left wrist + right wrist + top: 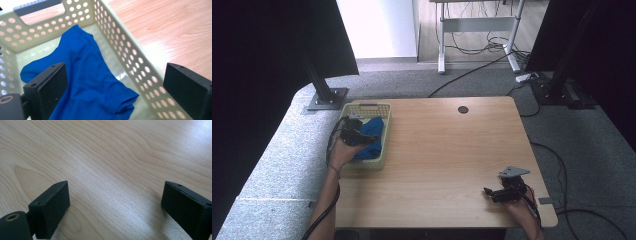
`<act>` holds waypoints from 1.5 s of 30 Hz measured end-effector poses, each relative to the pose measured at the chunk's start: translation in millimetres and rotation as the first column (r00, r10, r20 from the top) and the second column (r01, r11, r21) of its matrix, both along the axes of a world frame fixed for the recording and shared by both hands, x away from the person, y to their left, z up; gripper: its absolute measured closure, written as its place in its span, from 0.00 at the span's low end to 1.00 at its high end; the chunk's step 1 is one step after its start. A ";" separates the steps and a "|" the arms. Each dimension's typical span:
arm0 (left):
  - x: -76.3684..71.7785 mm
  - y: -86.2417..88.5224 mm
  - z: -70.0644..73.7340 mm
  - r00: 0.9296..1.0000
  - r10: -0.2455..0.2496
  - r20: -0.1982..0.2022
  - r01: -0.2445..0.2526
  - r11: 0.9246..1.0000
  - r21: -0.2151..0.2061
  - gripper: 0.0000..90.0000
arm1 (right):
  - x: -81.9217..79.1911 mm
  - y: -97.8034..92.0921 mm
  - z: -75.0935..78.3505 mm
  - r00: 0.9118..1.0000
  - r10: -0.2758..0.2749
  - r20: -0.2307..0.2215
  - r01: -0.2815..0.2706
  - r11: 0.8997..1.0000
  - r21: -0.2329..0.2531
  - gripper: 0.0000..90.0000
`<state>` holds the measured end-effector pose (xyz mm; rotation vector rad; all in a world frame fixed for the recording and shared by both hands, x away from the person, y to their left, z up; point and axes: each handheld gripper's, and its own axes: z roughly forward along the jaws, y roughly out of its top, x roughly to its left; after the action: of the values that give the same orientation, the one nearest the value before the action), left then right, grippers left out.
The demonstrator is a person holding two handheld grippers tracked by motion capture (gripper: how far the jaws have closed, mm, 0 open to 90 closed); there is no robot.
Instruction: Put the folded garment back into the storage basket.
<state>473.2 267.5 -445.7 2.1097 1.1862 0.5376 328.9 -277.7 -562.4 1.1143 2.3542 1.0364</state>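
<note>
A blue cloth [371, 131] lies crumpled inside a pale yellow perforated basket [384, 111] at the table's left edge. In the left gripper view the cloth [85, 75] spreads over the basket floor, ringed by the basket wall [130, 55]. My left gripper [371, 140] hovers over the basket, open, its jaws wide apart above the cloth and one jaw past the basket's wall. My right gripper [488, 192] rests low near the table's front right corner, open, with bare wood between its jaws [115, 202].
The wooden table [447, 150] has a round cable hole [463, 109] near its far edge. Beyond the table lie grey carpet, black stand bases [327, 97], loose cables and a white desk frame [477, 30].
</note>
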 end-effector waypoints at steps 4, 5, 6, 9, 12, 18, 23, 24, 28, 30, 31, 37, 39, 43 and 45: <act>-6.1 -4.4 2.1 1.000 -0.014 0.012 0.014 1.000 -0.016 0.06 | 0.0 0.0 0.0 1.000 0.000 0.000 0.000 1.000 0.000 0.09; -7.8 -5.7 2.6 1.000 -0.017 0.013 0.017 1.000 -0.020 0.06 | 0.0 0.0 0.0 1.000 0.000 0.000 0.000 1.000 0.000 0.09; -9.4 -6.9 3.0 1.000 -0.019 0.017 0.020 1.000 -0.023 0.06 | 0.0 0.0 0.0 1.000 0.000 0.000 0.000 1.000 0.000 0.09; -14.7 -11.2 4.5 0.999 -0.031 0.026 0.032 0.999 -0.036 0.06 | 0.0 0.0 0.0 1.000 0.000 0.000 0.000 1.000 0.000 0.09; -19.8 -16.0 5.6 0.998 -0.044 0.034 0.046 0.998 -0.037 0.06 | 0.0 0.0 0.0 1.000 0.000 0.000 0.000 1.000 0.000 0.09; -30.4 -25.3 7.0 0.996 -0.067 0.053 0.069 0.997 -0.042 0.05 | -0.1 0.0 0.0 1.000 0.000 0.000 0.000 1.000 0.000 0.09; -37.4 -32.2 8.0 0.994 -0.083 0.067 0.086 0.995 -0.052 0.05 | -0.1 0.0 0.0 1.000 0.001 0.000 -0.001 1.000 0.000 0.09; -38.6 -33.5 8.2 0.994 -0.087 0.069 0.091 0.995 -0.051 0.05 | -0.1 0.0 0.0 1.000 0.001 0.000 -0.001 1.000 0.000 0.09; -43.2 -38.6 8.8 0.992 -0.101 0.079 0.105 0.993 -0.052 0.05 | -0.1 0.0 0.0 1.000 0.001 0.000 -0.001 1.000 -0.001 0.09; -45.5 -40.8 9.1 0.991 -0.106 0.083 0.111 0.992 -0.053 0.05 | -0.3 0.0 0.1 1.000 0.002 0.000 -0.002 1.000 -0.001 0.09; -46.7 -41.8 9.2 0.990 -0.109 0.086 0.113 0.992 -0.052 0.05 | -0.4 0.1 0.0 1.000 0.001 -0.001 -0.001 1.000 0.000 0.09; -53.6 -47.1 9.9 0.988 -0.123 0.097 0.129 0.990 -0.051 0.05 | -0.5 0.1 0.0 1.000 0.004 -0.001 -0.004 1.000 0.000 0.09; -55.6 -48.7 10.0 0.987 -0.126 0.099 0.131 0.990 -0.050 0.05 | -0.6 0.1 0.0 1.000 0.005 -0.001 -0.005 1.000 -0.001 0.09; -58.8 -51.4 9.5 0.986 -0.133 0.103 0.139 0.989 -0.057 0.05 | -0.7 0.2 0.0 1.000 0.005 -0.001 -0.005 1.000 0.000 0.09; -60.1 -53.0 8.6 0.985 -0.138 0.103 0.145 0.988 -0.061 0.05 | -0.7 0.2 0.0 1.000 0.005 -0.001 -0.005 1.000 -0.001 0.09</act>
<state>413.1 214.6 -437.1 2.0658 0.9776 0.5216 328.2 -277.5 -562.4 1.1090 2.3589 1.0370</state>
